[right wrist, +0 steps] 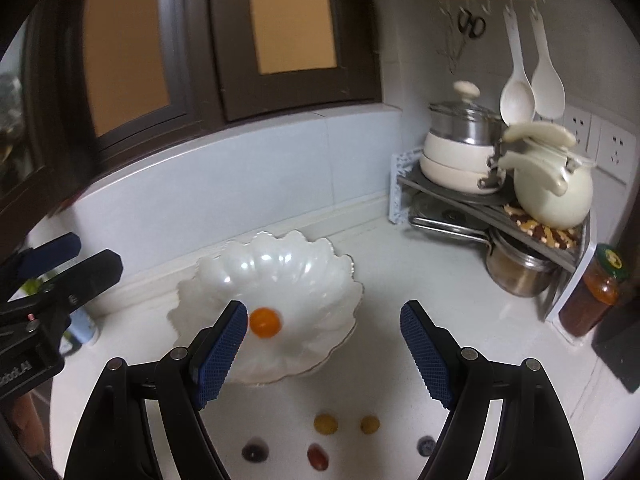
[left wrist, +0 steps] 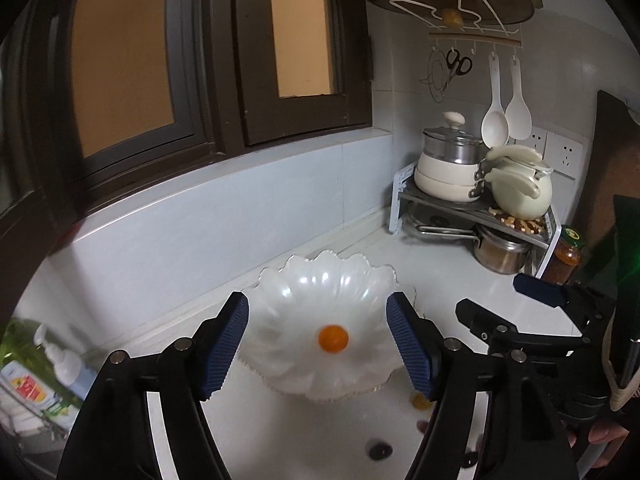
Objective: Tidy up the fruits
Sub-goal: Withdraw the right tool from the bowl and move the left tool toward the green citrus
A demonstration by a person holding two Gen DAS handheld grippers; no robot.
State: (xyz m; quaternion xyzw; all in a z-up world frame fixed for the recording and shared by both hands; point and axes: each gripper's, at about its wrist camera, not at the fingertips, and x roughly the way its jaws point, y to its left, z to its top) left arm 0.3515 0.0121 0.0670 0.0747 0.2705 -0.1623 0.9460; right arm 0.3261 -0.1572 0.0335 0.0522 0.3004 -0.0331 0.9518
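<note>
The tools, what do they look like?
Each tool, left and right, has two black arms with round silver pins at the joints. The fingers wear blue ribbed pads. In the right view, white letters mark the left tool's black body.

Left gripper (left wrist: 318,348) and right gripper (right wrist: 322,354): black linkage arms, silver pivot screws, blue ribbed pads (left wrist: 224,344).

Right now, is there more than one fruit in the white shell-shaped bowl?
No, the white bowl holds only one orange fruit; the other small fruits lie on the counter in front of it.
</note>
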